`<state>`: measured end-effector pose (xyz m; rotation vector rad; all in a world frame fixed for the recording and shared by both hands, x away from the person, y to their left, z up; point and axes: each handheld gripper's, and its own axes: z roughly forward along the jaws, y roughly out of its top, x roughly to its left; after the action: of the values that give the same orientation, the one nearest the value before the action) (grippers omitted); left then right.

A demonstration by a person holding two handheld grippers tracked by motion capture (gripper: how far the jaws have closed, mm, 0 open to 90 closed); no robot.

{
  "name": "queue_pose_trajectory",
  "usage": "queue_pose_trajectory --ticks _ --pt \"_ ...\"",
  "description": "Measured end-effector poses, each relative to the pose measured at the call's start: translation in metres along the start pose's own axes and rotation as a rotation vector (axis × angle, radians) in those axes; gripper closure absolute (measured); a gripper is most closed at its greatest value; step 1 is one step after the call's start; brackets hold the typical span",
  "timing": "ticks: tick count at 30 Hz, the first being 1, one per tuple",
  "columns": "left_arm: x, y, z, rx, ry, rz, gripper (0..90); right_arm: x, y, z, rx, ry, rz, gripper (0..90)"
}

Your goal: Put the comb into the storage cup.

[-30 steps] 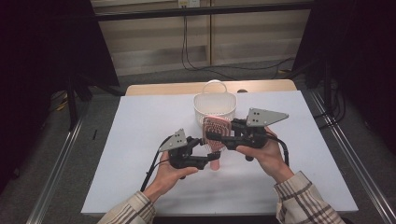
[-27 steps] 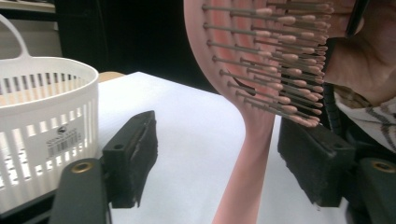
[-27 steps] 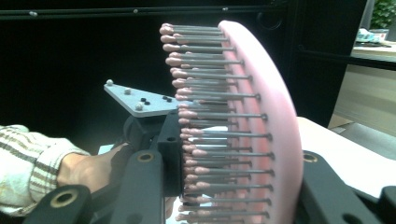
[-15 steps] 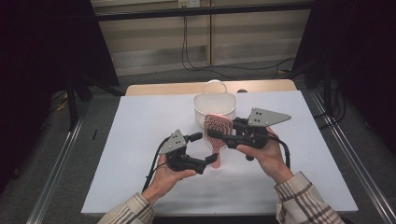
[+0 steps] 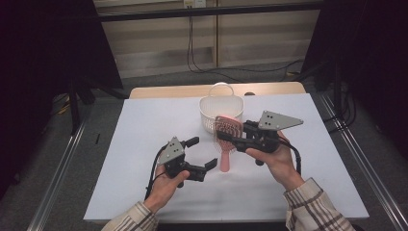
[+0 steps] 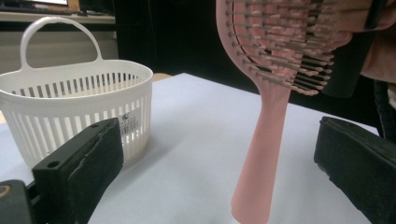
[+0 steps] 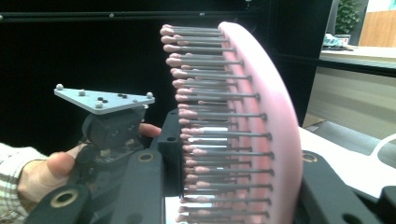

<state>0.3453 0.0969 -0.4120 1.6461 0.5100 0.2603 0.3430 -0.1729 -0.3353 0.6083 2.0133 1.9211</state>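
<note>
High view shows the right tongs (image 5: 225, 138) clamped on the pink hairbrush (image 5: 224, 139) head just before the white basket (image 5: 221, 111), so the left tongs (image 5: 202, 153), jaws just opened and empty, flank its handle.

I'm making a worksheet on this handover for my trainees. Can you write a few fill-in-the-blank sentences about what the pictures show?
1. The right gripper is shut on the head of the pink ____.
2. The hairbrush hangs with its ____ pointing down at the table.
3. The left gripper has just opened; its jaws now stand ____, either side of the handle.
4. Behind the brush stands a white ____ with a loop handle.

Missing words: hairbrush; handle; open; basket
</note>
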Motion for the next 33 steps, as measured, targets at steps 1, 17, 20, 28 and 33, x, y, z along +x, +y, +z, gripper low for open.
queue_pose_trajectory --ticks 1,17,20,28,33 --pt "0.0 0.0 -0.002 -0.002 0.01 -0.003 1.6 -0.001 0.0 0.0 -0.001 -0.001 0.002 62.1" --pt "0.006 -0.005 -0.033 -0.027 0.127 -0.014 1.7 -0.005 -0.002 -0.004 -0.002 -0.038 0.01 62.1" --pt "0.006 -0.005 -0.04 -0.028 0.15 -0.002 1.7 -0.005 -0.001 -0.005 -0.006 -0.042 0.007 62.1" --pt "0.011 -0.011 -0.053 -0.039 0.213 -0.019 1.7 -0.008 0.0 -0.008 -0.002 -0.073 0.011 62.1" --pt "0.014 -0.013 -0.061 -0.041 0.239 -0.017 1.7 -0.009 0.001 -0.01 -0.012 -0.087 0.014 62.1"
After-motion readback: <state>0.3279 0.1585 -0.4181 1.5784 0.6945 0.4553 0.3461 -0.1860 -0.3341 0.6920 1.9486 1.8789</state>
